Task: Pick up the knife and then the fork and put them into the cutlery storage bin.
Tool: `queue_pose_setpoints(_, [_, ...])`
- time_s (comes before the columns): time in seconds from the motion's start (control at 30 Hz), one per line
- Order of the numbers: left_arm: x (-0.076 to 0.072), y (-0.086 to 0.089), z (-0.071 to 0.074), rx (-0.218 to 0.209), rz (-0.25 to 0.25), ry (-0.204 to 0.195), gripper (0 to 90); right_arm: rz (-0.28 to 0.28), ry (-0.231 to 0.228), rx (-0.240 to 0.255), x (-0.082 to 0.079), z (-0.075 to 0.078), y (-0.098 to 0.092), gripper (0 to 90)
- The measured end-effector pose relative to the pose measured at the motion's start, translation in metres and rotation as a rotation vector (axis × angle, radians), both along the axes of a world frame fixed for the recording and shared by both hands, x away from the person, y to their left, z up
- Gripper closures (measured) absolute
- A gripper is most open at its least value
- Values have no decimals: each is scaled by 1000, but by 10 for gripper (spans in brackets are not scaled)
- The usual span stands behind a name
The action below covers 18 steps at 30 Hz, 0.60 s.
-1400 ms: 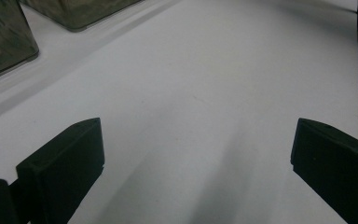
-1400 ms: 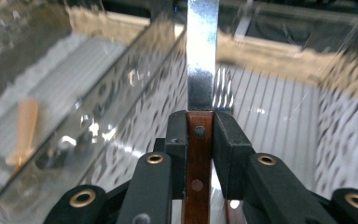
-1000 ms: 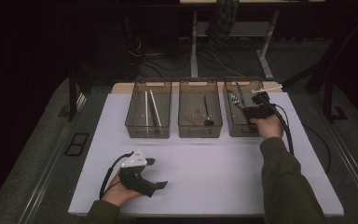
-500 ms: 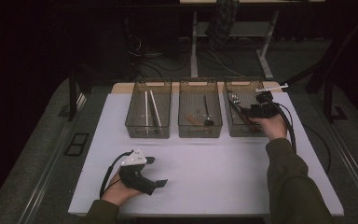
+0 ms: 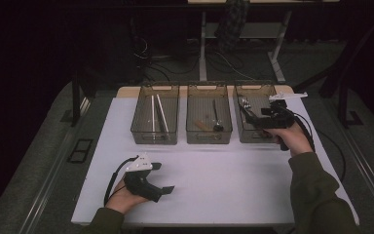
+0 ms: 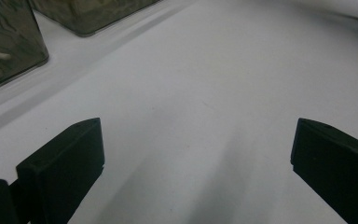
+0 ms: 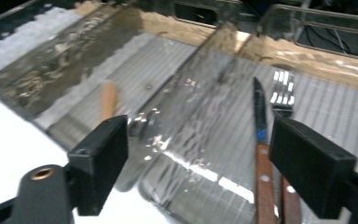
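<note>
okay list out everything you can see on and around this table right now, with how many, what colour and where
Table: one, white top, centre of the high view.
Bins: three, clear smoky plastic, in a row at the table's far edge.
Sticks: two, pale, in the left bin.
Spoon: one, dark with a wooden handle, in the middle bin.
Knife: one, metal blade, wooden handle, in the right bin.
Fork: one, silver, wooden handle, in the right bin beside the knife.
Desk frame: one, grey, on the floor behind the table.
Left claw: one, black, open, resting on the near left of the table.
Right claw: one, black, jaws just opened, nothing between them, above the right bin.
</note>
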<state>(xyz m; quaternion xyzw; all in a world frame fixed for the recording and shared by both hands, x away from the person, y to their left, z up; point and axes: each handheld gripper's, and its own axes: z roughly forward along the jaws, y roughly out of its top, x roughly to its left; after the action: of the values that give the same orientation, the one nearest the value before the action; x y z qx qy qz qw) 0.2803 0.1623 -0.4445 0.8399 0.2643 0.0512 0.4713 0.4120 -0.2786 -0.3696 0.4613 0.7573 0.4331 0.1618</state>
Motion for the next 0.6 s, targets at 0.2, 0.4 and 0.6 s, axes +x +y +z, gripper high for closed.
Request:
queue_pose_setpoints(0.2, [0, -1, 0, 6, 4, -2, 14, 52, -51, 0, -18, -1, 3, 180])
queue_pose_setpoints(0.4, [-1, 0, 1, 2, 4, -1, 14, 79, -75, 18, -35, -9, 1, 180])
queue_pose_setpoints(0.6, [-3, 0, 1, 0, 0, -4, 14, 107, -92, 28, -54, -19, 1, 180])
